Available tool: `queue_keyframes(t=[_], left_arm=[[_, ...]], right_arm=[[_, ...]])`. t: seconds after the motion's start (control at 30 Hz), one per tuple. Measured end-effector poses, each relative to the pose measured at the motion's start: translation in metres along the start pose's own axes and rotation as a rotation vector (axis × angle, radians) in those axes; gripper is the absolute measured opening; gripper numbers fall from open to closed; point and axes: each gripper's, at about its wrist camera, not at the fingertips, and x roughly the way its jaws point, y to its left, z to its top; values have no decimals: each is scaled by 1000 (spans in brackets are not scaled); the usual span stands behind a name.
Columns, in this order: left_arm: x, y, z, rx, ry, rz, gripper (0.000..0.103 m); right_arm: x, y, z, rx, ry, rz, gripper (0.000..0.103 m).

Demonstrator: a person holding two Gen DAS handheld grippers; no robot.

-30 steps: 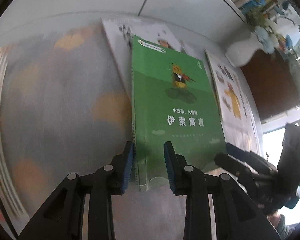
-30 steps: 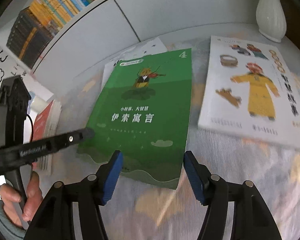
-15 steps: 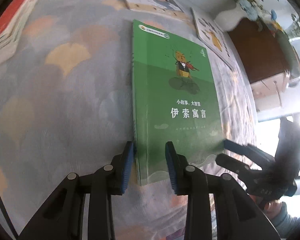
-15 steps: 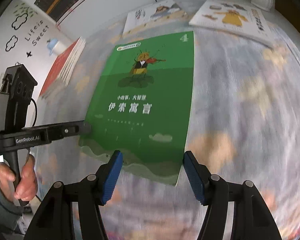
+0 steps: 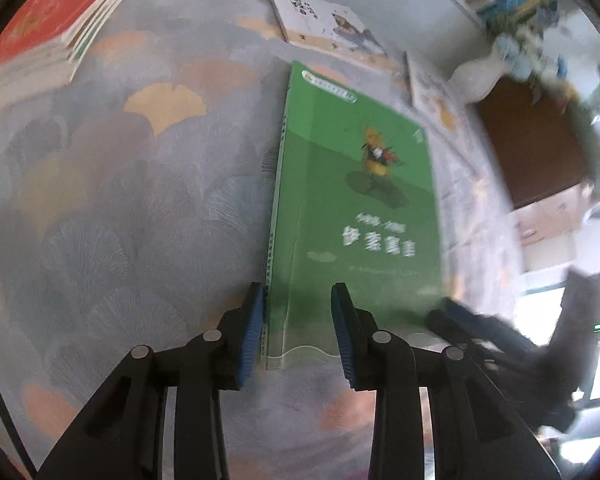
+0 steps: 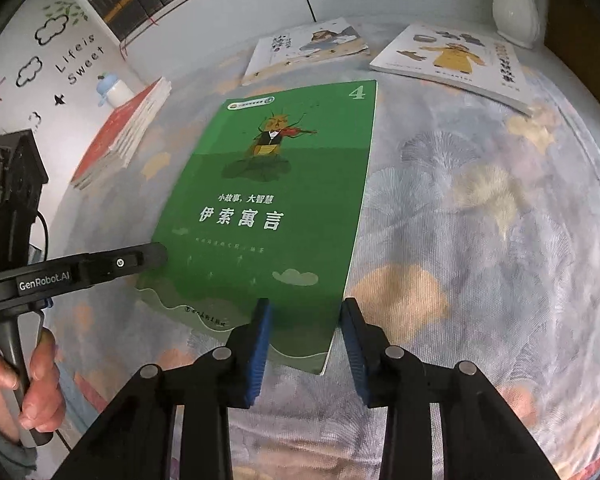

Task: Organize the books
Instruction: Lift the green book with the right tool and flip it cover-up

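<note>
Both grippers are black plastic. The left gripper (image 5: pixel 296 330) has two angular fingers (image 5: pixel 250 334) lined with ribbed blue pads, with round silver screws at the linkage joints. The right gripper (image 6: pixel 305 340) is built the same. Seen from the right wrist, the left unit bears white "GenRobot.AI" lettering, a thin black cable, and a hand (image 6: pixel 28 392) with a grey sleeve cuff.

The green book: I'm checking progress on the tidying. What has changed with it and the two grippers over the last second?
The green book slid toward the near side of the table, away from the two white books; the red-topped stack came into view. The right gripper narrowed and is closing over the book's near right corner. The left gripper stays at the spine corner, equally narrow. The book stays flat and face up.
</note>
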Motion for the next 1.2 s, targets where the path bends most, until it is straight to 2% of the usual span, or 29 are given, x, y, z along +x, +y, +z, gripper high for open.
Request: queue_keyframes(t=[0.03,0.1,0.17,0.23,0.3,0.33,0.4,0.47,0.53,0.63,0.7,0.77,0.9,1.07,1.2], left_arm=[[-6,2,-1,-20,-12,-40,30],[-26,6,-2,-81,-63,-224,30],[-36,7,-2,-134,-89,-364,30],[-36,2,-2,-124,-102,-331,30],[-21,-4,-2,-86,-86,-190,27],[-12,-5,-2,-78,-66,-153,20],[10,-5,-5,-86,-24,-138,14],[21,-6,-9,-101,-7,-128,14],[22,-8,-9,-130,-35,-148,14],[13,-7,-6,-180,-54,-237,13],[9,-9,3,-208,-49,-311,13],[5,-14,7,-221,-43,-347,13],[9,-9,13,-320,-22,-445,13],[10,-3,12,-350,9,-473,12],[12,1,13,-328,32,-436,12]], right_arm=[[-1,-1,-2,7,-3,5,35],[-3,-12,-3,37,-10,44,36],[-3,-19,-3,69,-11,92,36],[-3,-22,-3,84,-11,121,36],[-3,-23,-3,82,-10,132,36],[-4,-23,-4,79,-10,132,36],[-4,-22,-4,67,-10,133,36],[-5,-23,-5,61,-12,138,36],[-4,-23,-5,64,-14,149,36],[-6,-34,-5,104,16,199,37],[-8,-48,-5,174,68,286,48],[-12,-61,-9,254,80,367,54],[-3,-82,-19,431,101,556,57],[16,-86,-16,536,80,666,57],[22,-85,-2,559,27,651,55]])
